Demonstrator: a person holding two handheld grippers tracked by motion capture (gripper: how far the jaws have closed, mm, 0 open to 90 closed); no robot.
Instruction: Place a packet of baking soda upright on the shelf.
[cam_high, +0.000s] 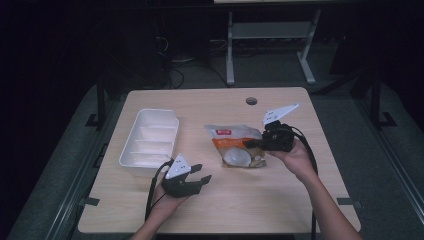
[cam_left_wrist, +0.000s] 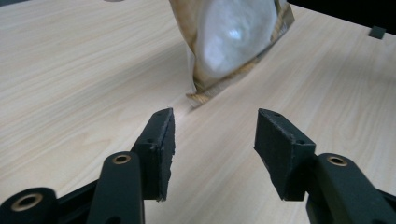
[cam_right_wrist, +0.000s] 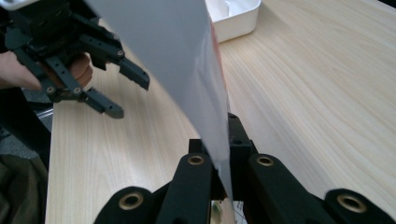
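Two grippers work one snack bag near the tabletop's middle. The right gripper pinches the bag's right edge, tilting it up, probably to offer its near corner. The left gripper, jaws spread and empty, waits near the front edge (white tray toward the left edge).

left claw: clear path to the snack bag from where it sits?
Probably yes. The left claw is open and points at the snack bag, with bare table between them. The right claw already grips the bag's right edge, leaving the near corner free.
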